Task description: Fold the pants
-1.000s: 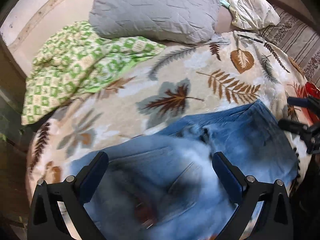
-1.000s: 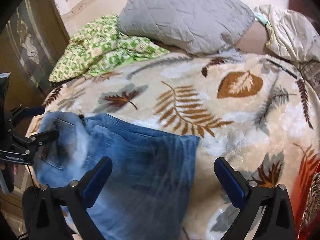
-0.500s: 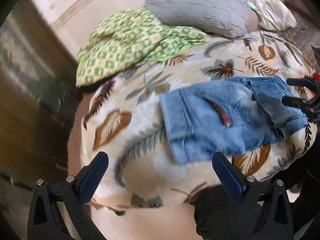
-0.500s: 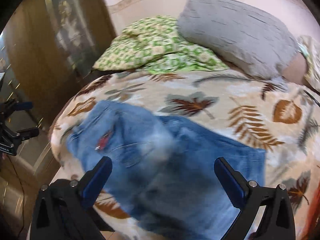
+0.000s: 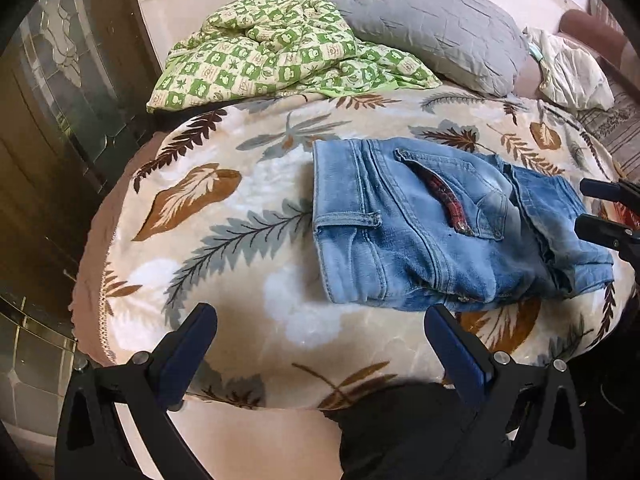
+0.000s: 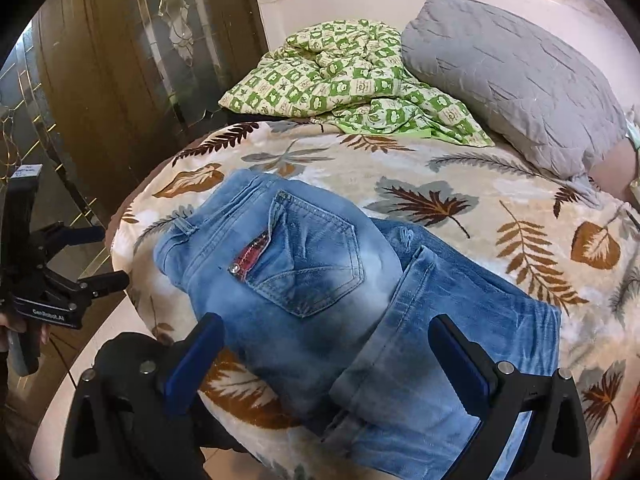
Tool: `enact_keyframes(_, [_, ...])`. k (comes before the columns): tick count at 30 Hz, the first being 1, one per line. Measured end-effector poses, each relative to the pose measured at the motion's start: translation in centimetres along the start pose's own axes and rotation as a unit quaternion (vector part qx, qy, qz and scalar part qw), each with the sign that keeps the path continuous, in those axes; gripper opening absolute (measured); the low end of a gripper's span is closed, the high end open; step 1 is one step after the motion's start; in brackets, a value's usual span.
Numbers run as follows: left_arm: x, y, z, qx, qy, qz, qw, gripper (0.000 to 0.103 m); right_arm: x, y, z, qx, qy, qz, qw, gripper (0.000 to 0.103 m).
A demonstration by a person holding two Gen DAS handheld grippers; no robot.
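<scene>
The jeans [image 5: 440, 232] lie folded into a compact bundle ahead of both wide-open, empty claws, left claw [image 5: 320, 344] and right claw [image 6: 326, 354], so folding looks nearly finished.

Soft indoor light, fisheye-warped edges

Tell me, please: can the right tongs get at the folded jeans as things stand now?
Probably yes. The right tongs hang open just above the jeans, which lie on top of the leaf blanket with nothing over them.

Both grippers have pulled back off the folded jeans [image 5: 432, 236], leaving them on the bed.
</scene>
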State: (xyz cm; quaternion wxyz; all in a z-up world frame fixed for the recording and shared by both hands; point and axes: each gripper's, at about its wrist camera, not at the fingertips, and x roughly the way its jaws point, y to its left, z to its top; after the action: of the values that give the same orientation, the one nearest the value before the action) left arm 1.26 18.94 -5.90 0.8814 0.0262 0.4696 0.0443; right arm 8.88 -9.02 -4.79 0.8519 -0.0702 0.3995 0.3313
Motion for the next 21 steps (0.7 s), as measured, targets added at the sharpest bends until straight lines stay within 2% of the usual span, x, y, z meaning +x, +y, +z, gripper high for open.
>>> enact_keyframes(8, [3.0, 0.4, 1.4, -0.064, 0.007, -0.011, 0.9979, 0.103, 0.9, 0.4, 0.5, -0.011, 0.013, 0.002, 1.000, 0.103])
enact_keyframes(14, [2.7, 2.0, 3.1, -0.069, -0.002, -0.007, 0.9976, 0.103, 1.6, 2.2, 1.1, -0.035, 0.021, 0.016, 0.999, 0.103])
enact_keyframes(21, [4.0, 4.9, 5.7, -0.068, 0.004, -0.011, 0.9976, 0.103, 2.9, 7.1, 2.3, -0.077, 0.013, 0.035, 0.996, 0.103])
